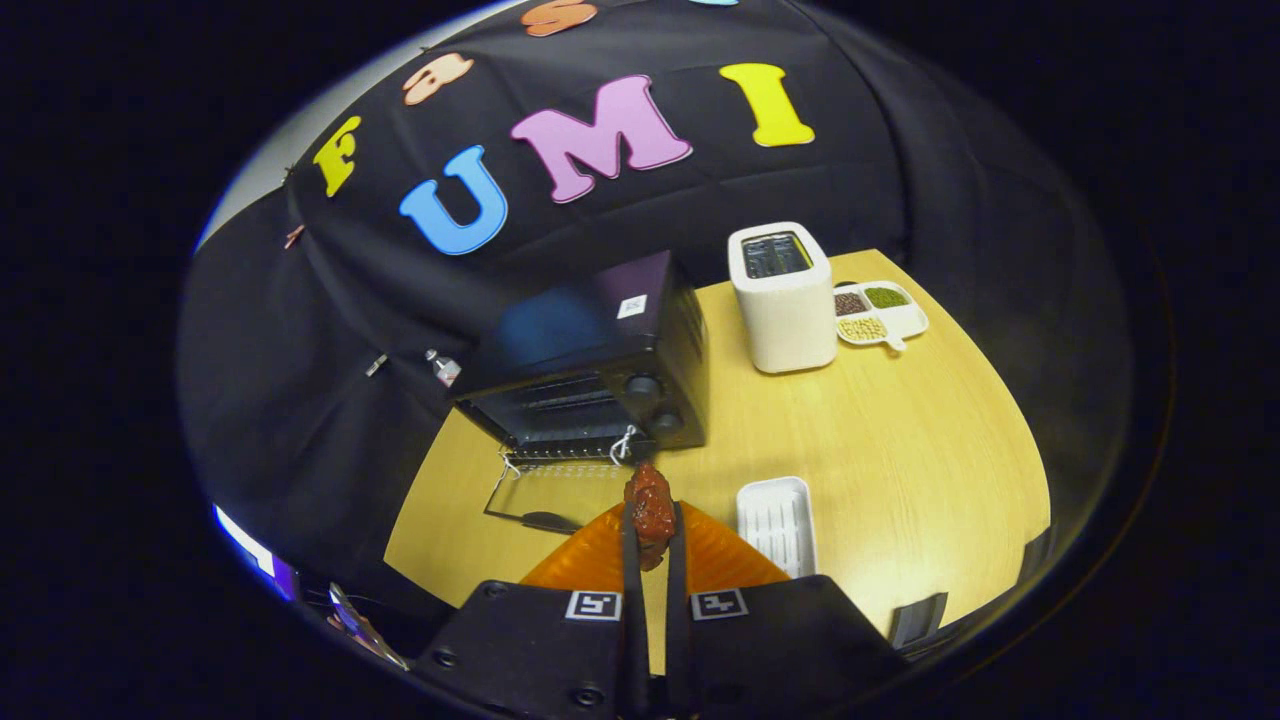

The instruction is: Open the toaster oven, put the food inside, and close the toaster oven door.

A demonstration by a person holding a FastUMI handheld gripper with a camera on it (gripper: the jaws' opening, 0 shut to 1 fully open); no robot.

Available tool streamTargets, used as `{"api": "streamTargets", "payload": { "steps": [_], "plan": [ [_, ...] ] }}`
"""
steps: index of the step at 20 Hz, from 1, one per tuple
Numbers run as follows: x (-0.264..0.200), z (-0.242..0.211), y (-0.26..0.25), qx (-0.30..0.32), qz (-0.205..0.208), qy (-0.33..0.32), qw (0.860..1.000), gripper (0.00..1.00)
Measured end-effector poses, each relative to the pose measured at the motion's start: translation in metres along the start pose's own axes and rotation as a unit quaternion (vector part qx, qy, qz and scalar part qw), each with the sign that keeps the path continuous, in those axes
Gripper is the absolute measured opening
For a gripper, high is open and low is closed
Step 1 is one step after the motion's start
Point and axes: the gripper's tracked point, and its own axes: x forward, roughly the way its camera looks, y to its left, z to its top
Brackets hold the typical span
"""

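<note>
Gripper [652,535] clamped on the reddish food [650,510], low centre of frame. Toaster oven [590,370] just ahead, slightly up-left, door [545,490] dropped open onto the tabletop [900,440], cavity facing the food.

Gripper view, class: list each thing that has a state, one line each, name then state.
toaster oven: door open, folded down flat.
food: held off the table, in front of the open oven.
gripper: shut on the food.
white tray: empty.
divided dish: filled with beans or grains.
</note>
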Motion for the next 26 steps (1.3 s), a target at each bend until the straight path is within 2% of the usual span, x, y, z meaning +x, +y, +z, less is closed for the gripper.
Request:
{"api": "streamTargets", "payload": {
  "steps": [6,12,16,21,26],
  "plan": [
    [0.030,-0.003,0.094,0.004,0.044,-0.025,0.999,0.11],
    [0.108,0.002,0.137,0.041,0.039,-0.053,0.997,0.10],
    [0.162,-0.005,0.140,0.091,0.023,-0.066,0.993,0.11],
    [0.214,0.001,0.129,0.204,0.000,-0.092,0.975,0.11],
    [0.247,0.006,0.107,0.240,-0.023,-0.087,0.967,0.10]
  ]
}}
